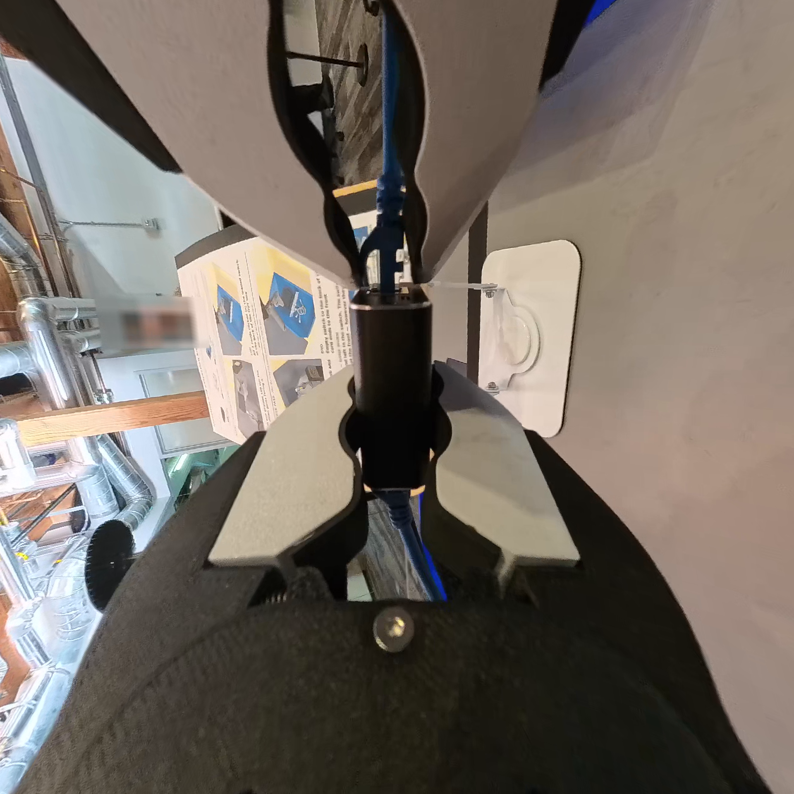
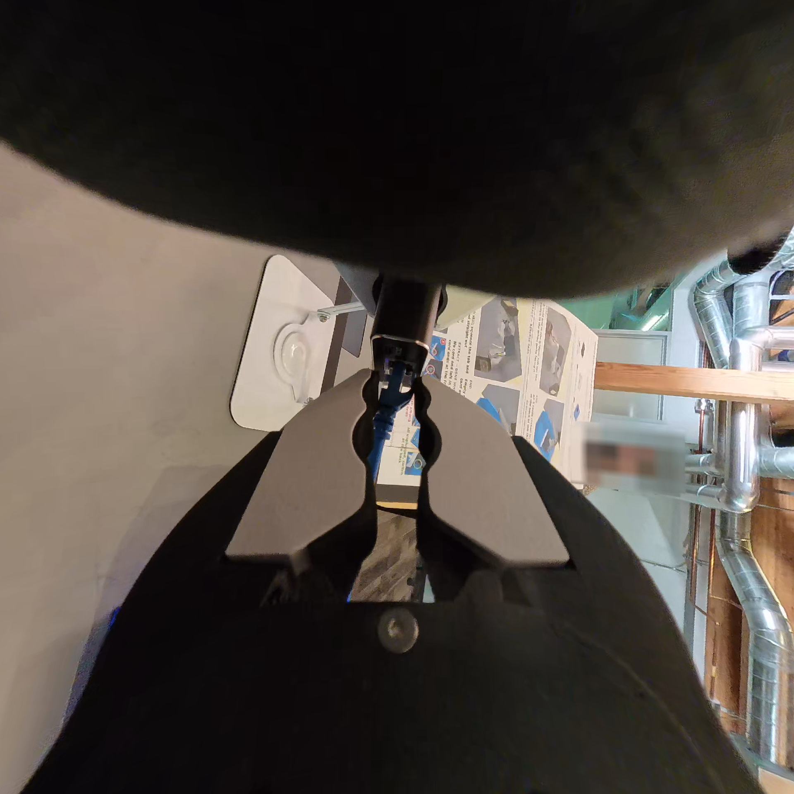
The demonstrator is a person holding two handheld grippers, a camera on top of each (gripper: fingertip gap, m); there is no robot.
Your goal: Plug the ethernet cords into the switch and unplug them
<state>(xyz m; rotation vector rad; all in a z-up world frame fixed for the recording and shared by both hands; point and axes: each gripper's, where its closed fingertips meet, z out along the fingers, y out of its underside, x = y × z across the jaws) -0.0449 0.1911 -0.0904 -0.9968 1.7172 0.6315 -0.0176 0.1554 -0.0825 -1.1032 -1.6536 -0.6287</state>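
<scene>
The left gripper (image 1: 393, 429) is clamped on the black switch (image 1: 390, 365), its grey fingers (image 1: 300, 464) pressing the dark body from both sides near the rear end. The switch juts forward past the tips, so its port face lies ahead of these jaws, right up against the tips of the right gripper (image 2: 397, 378) coming from the opposite way. That gripper's fingers (image 2: 309, 451) stand narrowly apart around the blue ethernet cord (image 2: 380, 425), closed about its plug (image 2: 393, 382); the plug sits in a port of the switch face just beyond the tips. Whether the pads truly press on the plug cannot be told. A second blue cord (image 1: 408, 541) leaves the switch's rear end and runs back between the left fingers.

There is almost no free room between the two grippers (tip meets port face).

To one side of both jaws lies a grey surface (image 1: 687, 215) carrying a white plate (image 1: 554, 335) with a clear domed fitting. To the other side stands a printed instruction sheet (image 1: 240, 335), and beyond it silver ducts (image 2: 739, 429) and a wooden beam (image 2: 687, 382).
</scene>
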